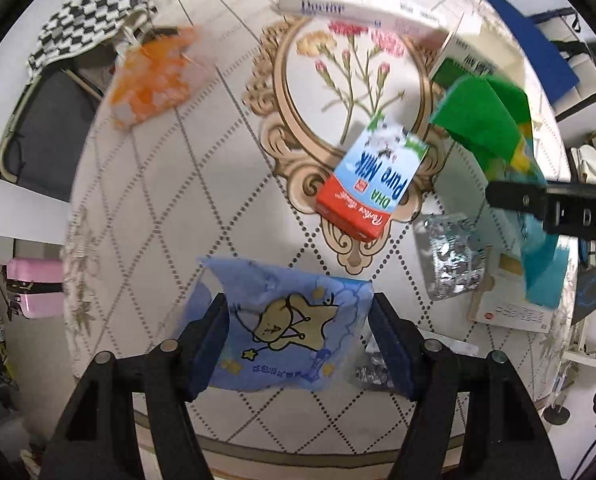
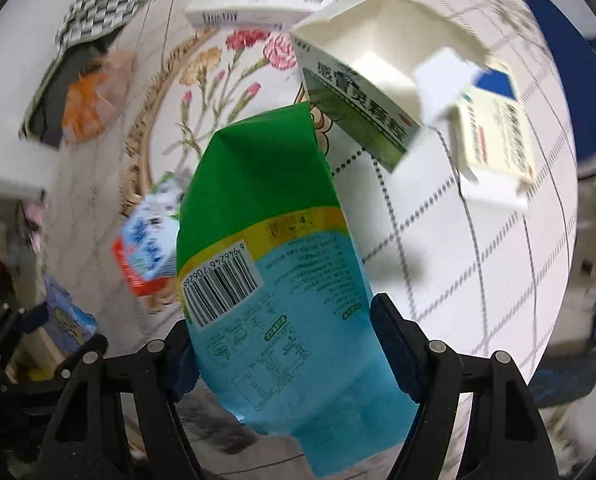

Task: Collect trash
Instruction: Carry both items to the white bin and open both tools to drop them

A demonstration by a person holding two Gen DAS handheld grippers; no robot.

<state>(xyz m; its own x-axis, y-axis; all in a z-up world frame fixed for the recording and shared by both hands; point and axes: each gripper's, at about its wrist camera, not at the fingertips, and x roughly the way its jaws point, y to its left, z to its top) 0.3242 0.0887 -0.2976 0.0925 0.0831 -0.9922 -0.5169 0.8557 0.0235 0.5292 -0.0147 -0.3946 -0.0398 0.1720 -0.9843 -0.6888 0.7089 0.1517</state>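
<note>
My left gripper (image 1: 298, 340) is shut on a blue cartoon-print wrapper (image 1: 286, 336) and holds it above the near part of the round table. My right gripper (image 2: 282, 344) is shut on a green and light-blue snack bag (image 2: 274, 264), lifted over the table; bag and gripper also show in the left wrist view (image 1: 493, 128) at the right. A blue-and-red Pure Milk carton (image 1: 371, 184) lies mid-table. Silver blister packs (image 1: 453, 258) lie to its right. An orange packet (image 1: 154, 76) lies far left.
The round table has a quilted floral cloth (image 1: 178, 200). A long white box (image 1: 357, 10) lies at the far side. An open green-and-white medicine box (image 2: 361, 92) and a cream box (image 2: 497, 136) lie at right. A checkered bag (image 1: 86, 20) hangs on a chair.
</note>
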